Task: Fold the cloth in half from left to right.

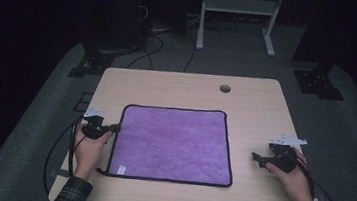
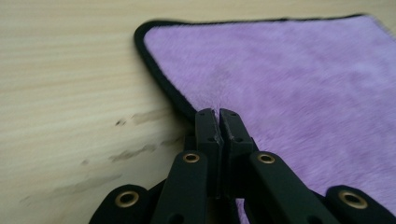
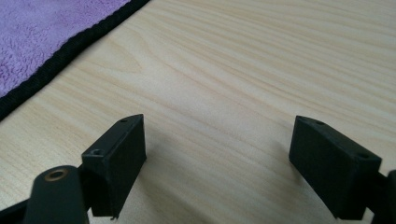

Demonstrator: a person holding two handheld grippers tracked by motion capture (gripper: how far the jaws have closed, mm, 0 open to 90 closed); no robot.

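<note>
Now my left hand-held gripper [image 1: 113,128] is at the left edge of the purple towel [image 1: 174,143], and its jaws are pressed together. In the left gripper view the closed tips [image 2: 218,113] sit just at the black border [image 2: 164,83] of the towel, where the border bends; I cannot tell for sure if a bit of the cloth is pinched between them. The towel lies flat and spread on the light wooden tabletop [image 1: 178,88], near its middle, with a small white label [image 1: 121,169] at the near left corner. My right hand-held gripper [image 1: 257,159] rests on the bare tabletop to the right of the towel, apart from it. Its jaws stand wide open and nothing is between them; in the right gripper view I see the wood grain [image 3: 219,116] between the two black pads [image 3: 122,154], and the towel edge [image 3: 70,44] is far at the upper left.
</note>
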